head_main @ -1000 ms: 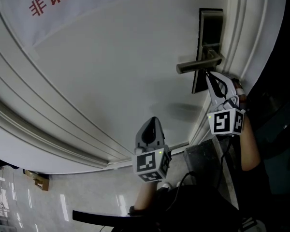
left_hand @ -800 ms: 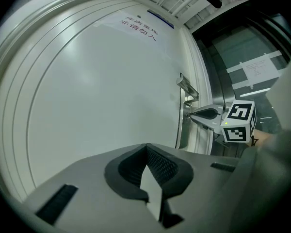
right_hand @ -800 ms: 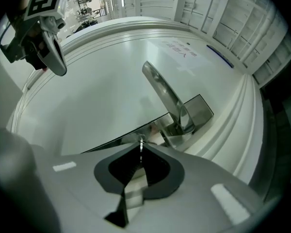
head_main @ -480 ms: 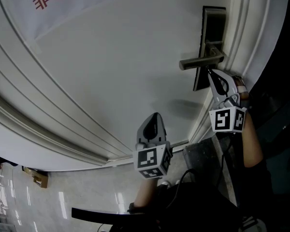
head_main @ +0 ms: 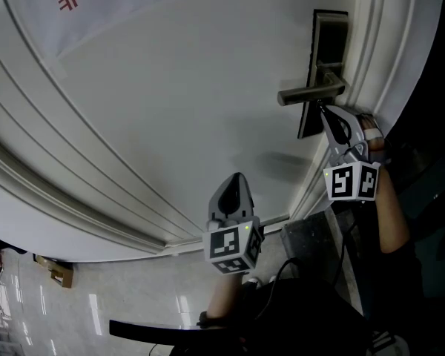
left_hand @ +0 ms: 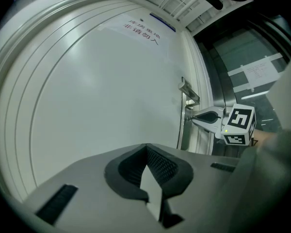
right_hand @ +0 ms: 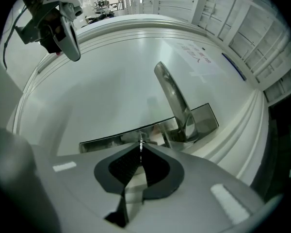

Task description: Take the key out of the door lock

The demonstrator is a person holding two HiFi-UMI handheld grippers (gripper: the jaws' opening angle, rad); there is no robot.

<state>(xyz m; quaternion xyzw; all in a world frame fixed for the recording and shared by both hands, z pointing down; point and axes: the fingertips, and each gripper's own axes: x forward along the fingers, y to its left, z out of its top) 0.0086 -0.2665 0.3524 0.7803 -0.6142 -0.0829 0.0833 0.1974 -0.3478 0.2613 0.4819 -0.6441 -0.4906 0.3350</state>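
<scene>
Right gripper (head_main: pixel 323 110) pinches the key (right_hand: pixel 140 143) in the lock (head_main: pixel 308 124), under the handle (head_main: pixel 308 93).
Left gripper (head_main: pixel 236 184) hangs pressed together, empty; an angled pull could jam the key or slip the thin grip.

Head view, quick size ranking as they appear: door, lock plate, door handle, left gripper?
1. door
2. lock plate and left gripper, about alike; the gripper is nearer the camera, so no firm ranking
3. door handle

Thin key (right_hand: pixel 141 145) in door lock (right_hand: pixel 206 119)
</scene>
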